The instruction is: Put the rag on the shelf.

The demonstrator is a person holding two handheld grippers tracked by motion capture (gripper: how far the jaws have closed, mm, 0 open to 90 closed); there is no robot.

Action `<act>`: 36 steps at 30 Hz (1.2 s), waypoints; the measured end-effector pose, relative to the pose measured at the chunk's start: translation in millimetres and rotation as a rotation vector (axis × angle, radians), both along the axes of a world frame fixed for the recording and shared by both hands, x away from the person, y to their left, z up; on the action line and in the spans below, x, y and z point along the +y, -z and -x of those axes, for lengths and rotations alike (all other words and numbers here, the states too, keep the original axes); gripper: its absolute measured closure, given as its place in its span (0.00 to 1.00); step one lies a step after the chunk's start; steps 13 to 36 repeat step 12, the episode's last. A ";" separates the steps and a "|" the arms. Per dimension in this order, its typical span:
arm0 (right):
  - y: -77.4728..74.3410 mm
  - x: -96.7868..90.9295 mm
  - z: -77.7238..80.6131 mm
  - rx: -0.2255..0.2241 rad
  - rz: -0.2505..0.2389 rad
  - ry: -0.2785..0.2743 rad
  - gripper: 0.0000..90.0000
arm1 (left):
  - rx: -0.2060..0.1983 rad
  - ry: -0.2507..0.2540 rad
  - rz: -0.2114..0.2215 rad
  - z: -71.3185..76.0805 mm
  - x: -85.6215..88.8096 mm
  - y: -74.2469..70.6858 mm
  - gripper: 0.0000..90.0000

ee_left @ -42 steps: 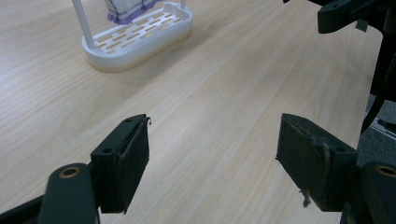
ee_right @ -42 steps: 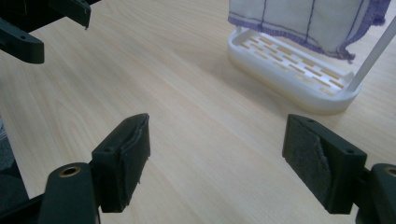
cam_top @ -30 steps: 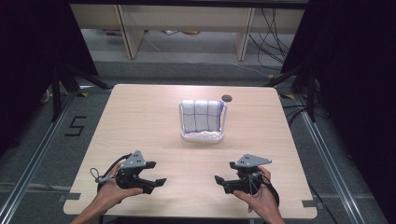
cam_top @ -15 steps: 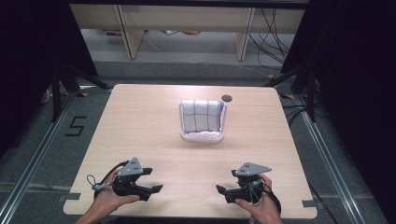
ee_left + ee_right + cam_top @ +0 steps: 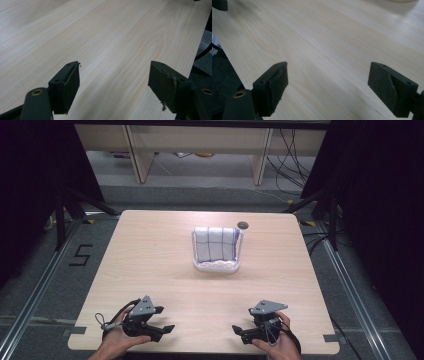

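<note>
A: From the high view, what sits on the desk?

B: A white cloth with dark grid lines, draped in a small white wire rack just past the middle of the desk, near a round dark grommet. It looks like a soft, light dish towel. I'd judge it limp and easy to bunch, so a pinch on its top folded edge or a corner should lift it. The rack looks light too and might drag along with it.

A: And the hands?

B: The left gripper and right gripper are both held low at the near edge, well apart from the cloth, their tips turned toward each other.

A: Any change from a second ago?

B: Both have drawn back toward the person and sunk lower. The towel and rack have not moved.

A: The left gripper view?

B: Its fingers are spread wide with nothing but bare wood grain between them. A bit of fluff clings to the right pad.

A: The right gripper view?

B: The same: fingers parted wide over bare desk, pinching nothing. The pad on the right looks scuffed. A pale rim at the top edge may be the rack's base, but I cannot tell.
</note>
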State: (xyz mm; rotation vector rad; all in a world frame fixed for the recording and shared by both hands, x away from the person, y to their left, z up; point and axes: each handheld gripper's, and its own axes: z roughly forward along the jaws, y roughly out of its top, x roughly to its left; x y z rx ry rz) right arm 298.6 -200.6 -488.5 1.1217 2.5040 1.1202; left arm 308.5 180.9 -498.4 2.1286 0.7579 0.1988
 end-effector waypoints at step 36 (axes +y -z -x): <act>0.0 -0.5 -0.3 0.004 0.002 0.007 0.19 | 0.003 0.006 -0.011 -2.6 3.1 0.9 0.27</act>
